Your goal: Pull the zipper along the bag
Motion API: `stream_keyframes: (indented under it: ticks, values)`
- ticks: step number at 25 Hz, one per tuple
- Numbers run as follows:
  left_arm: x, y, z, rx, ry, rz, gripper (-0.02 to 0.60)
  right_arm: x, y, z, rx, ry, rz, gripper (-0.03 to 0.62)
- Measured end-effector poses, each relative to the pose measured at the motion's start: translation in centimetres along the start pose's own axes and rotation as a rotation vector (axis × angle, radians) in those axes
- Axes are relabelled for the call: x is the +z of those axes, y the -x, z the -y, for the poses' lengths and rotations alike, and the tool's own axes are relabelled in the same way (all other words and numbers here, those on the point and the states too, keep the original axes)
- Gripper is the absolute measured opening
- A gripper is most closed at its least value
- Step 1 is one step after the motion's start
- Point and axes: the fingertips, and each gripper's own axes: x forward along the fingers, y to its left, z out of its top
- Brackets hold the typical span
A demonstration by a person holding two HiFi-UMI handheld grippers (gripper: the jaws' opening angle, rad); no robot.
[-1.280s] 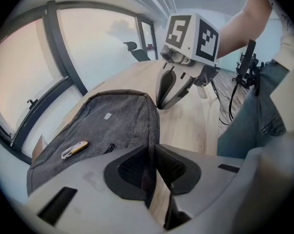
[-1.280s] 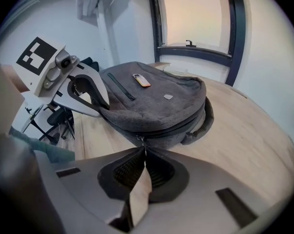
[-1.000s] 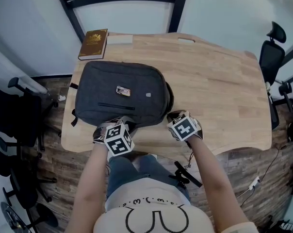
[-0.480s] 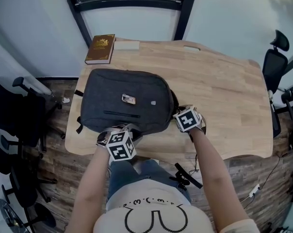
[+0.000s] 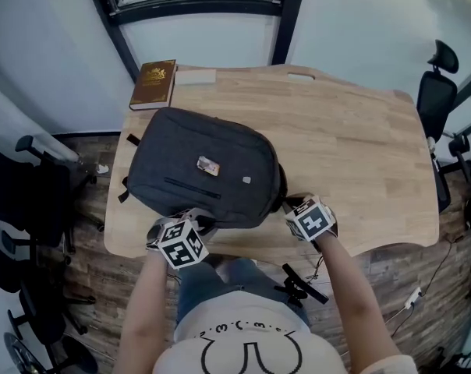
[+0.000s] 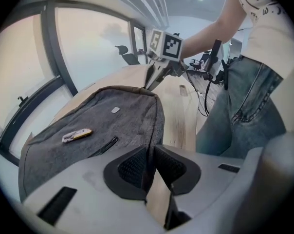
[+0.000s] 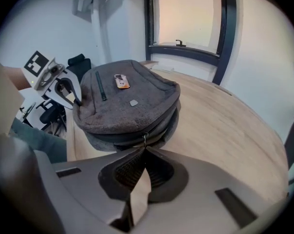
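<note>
Frankly, the dark grey backpack's (image 5: 181,158) badge (image 5: 209,165) is unreadable; my left gripper (image 6: 149,155) clamps its edge, my right gripper (image 7: 145,152) pinches the zipper pull (image 7: 144,140).

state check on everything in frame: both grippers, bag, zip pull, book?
backpack: lying flat on the table, front up.
zipper pull: at the near right corner.
left gripper: shut on backpack's near edge, jaws just eased slightly.
right gripper: shut on zipper pull, just closed.
book: closed, flat.

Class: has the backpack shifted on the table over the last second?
Yes. The backpack has turned, its right end swinging toward the table's front edge.
</note>
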Motion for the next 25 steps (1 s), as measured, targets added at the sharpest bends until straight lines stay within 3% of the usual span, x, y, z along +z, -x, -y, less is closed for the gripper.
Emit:
stream_keyframes:
  ticks: [7, 10, 14, 17, 19, 20, 22, 25]
  values:
    - [-1.2, 0.5, -1.3, 0.044, 0.074, -0.028, 0.066, -3.5, 2.0, -4.0, 0.099, -0.058, -0.029, 0.052]
    - [-1.9, 0.7, -2.7, 0.115, 0.104, -0.048, 0.074, -4.3, 2.5, -6.4, 0.147, -0.079, -0.033, 0.052]
    - [-2.7, 1.8, -4.2, 0.217, 0.030, -0.112, 0.087, -3.7, 2.2, -8.8, 0.194, -0.094, -0.012, 0.052]
    - [-3.3, 2.6, -3.6, 0.173, -0.061, -0.213, 0.097, -3.7, 2.1, -10.1, 0.217, -0.102, 0.002, 0.052]
    - [-3.0, 3.2, -2.7, 0.116, -0.075, -0.230, 0.114, -3.5, 2.0, -10.2, 0.215, -0.121, 0.025, 0.052]
    - [-2.3, 3.5, -2.0, 0.083, -0.057, -0.206, 0.147, -3.4, 2.0, -10.2, 0.212, -0.134, 0.040, 0.052]
    - [-0.5, 3.9, -0.3, 0.020, -0.009, -0.133, 0.165, -3.4, 2.0, -10.2, 0.203, -0.149, 0.065, 0.054]
    - [1.9, 2.5, 2.2, -0.057, 0.001, -0.060, 0.173, -3.5, 1.9, -10.2, 0.174, -0.144, 0.081, 0.054]
